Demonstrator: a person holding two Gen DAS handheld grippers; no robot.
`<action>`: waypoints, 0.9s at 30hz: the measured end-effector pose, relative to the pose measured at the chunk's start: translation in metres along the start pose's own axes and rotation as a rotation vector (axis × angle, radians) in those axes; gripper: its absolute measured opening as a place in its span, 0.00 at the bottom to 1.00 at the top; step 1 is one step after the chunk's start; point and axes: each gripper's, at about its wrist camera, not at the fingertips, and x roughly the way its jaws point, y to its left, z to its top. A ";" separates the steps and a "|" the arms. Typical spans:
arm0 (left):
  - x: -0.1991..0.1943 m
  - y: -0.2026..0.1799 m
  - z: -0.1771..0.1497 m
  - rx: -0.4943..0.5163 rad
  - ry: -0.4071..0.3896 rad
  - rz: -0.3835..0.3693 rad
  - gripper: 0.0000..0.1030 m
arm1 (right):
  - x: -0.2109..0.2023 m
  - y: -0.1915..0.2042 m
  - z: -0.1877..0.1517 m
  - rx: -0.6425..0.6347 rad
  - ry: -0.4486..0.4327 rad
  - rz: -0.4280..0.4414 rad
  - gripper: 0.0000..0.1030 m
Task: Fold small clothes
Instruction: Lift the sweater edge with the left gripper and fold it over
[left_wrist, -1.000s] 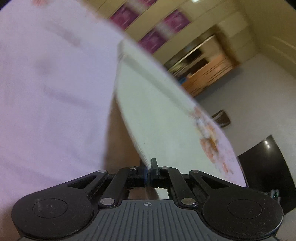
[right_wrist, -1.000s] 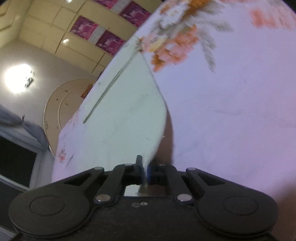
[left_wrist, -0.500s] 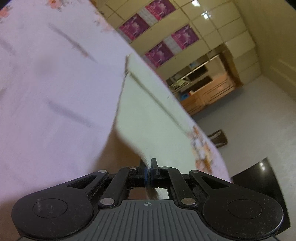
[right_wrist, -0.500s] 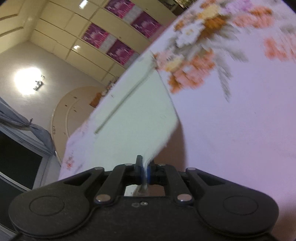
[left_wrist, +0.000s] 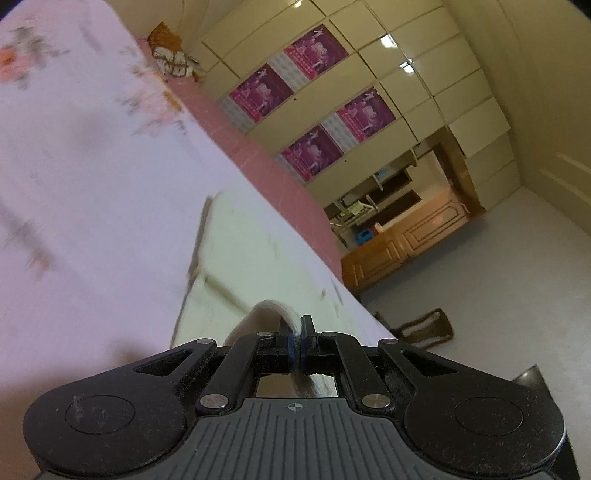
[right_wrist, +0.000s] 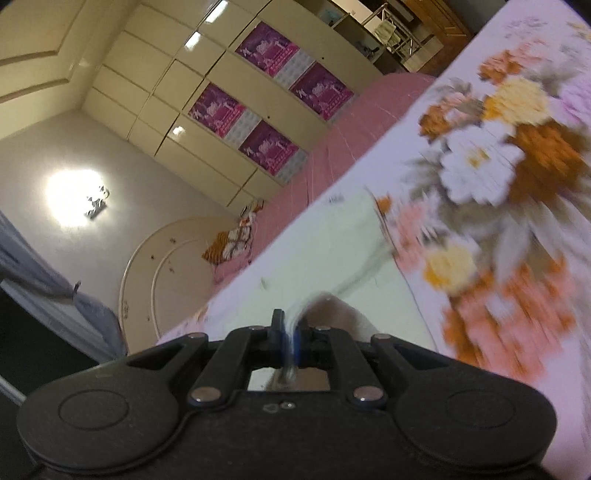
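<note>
**Garment pinched at two points above flowered bedsheet**

Garment (left_wrist: 236, 258), pale cream and small, spread flat across a bedsheet (left_wrist: 74, 206) printed with orange, yellow and white flowers, its near edge lifted and curled back toward both cameras. Clamped on that raised edge at one point by the left gripper (left_wrist: 294, 334), jaws pressed together with a rolled fold of cloth (left_wrist: 275, 310) caught between the pads. Clamped likewise at a second point by the right gripper (right_wrist: 291, 334), jaws together on a thin lip of the same fabric (right_wrist: 314, 301), a shadowed hollow showing beneath the lifted flap. Darker seam line (left_wrist: 197, 236) running along the garment's far side in the left view; same seam blurred in the right view. Sheet print smeared by motion in both views. Pink mattress edge (right_wrist: 332, 147) bordering the sheet. Behind it, cream wardrobe doors (left_wrist: 406, 92) bearing purple posters (left_wrist: 314, 151), and a patterned cushion (right_wrist: 232, 240) lying on the pink surface. Wooden cabinet (left_wrist: 406, 240) and grey floor beyond the bed on the left side.
</note>
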 end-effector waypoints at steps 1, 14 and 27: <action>0.017 -0.002 0.009 0.005 0.000 0.006 0.03 | 0.013 -0.002 0.008 0.001 0.001 -0.004 0.05; 0.161 0.017 0.064 0.030 0.030 0.114 0.03 | 0.166 -0.057 0.075 0.039 0.084 -0.032 0.05; 0.198 0.024 0.072 0.111 -0.047 0.134 0.66 | 0.211 -0.074 0.083 0.020 0.027 -0.035 0.47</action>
